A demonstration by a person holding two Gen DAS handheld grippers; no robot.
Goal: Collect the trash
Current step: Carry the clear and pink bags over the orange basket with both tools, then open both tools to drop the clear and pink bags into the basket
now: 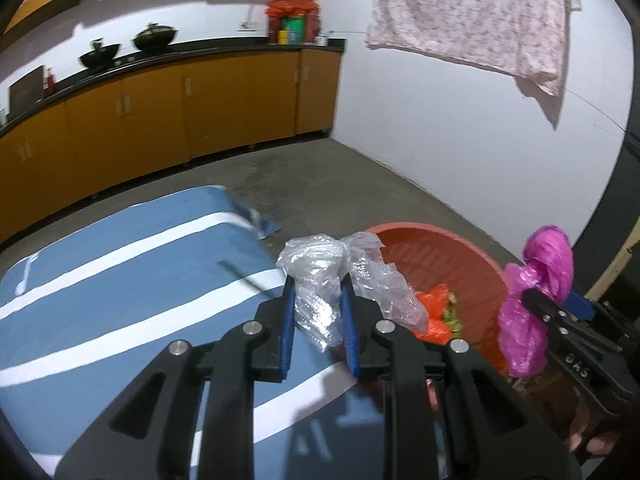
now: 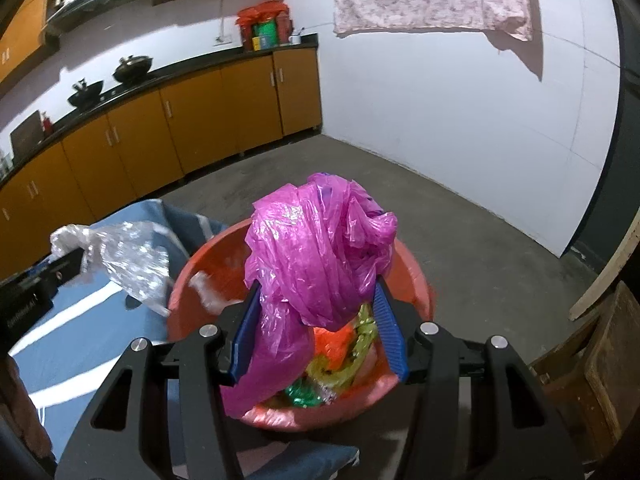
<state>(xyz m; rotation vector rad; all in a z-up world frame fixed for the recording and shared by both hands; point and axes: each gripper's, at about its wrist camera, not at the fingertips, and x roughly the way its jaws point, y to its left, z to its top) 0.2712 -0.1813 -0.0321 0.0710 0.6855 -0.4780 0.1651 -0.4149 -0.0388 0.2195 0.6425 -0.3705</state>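
My left gripper (image 1: 318, 286) is shut on a crumpled clear plastic bag (image 1: 320, 268), held over the edge of the blue striped sheet, just left of the red tub (image 1: 476, 264). My right gripper (image 2: 318, 294) is shut on a bunched magenta plastic bag (image 2: 316, 248), which hangs directly above the red tub (image 2: 416, 276). The tub holds orange, green and yellow wrappers (image 2: 340, 360). In the right wrist view the clear plastic bag (image 2: 124, 256) shows at the left. In the left wrist view the magenta bag (image 1: 536, 288) shows at the right.
The blue sheet with white stripes (image 1: 120, 280) covers a low surface left of the tub. Orange kitchen cabinets (image 1: 160, 120) line the far wall, with pots on the black counter. A floral cloth (image 1: 472, 12) hangs on the white wall. A wooden crate (image 2: 600, 360) stands at right.
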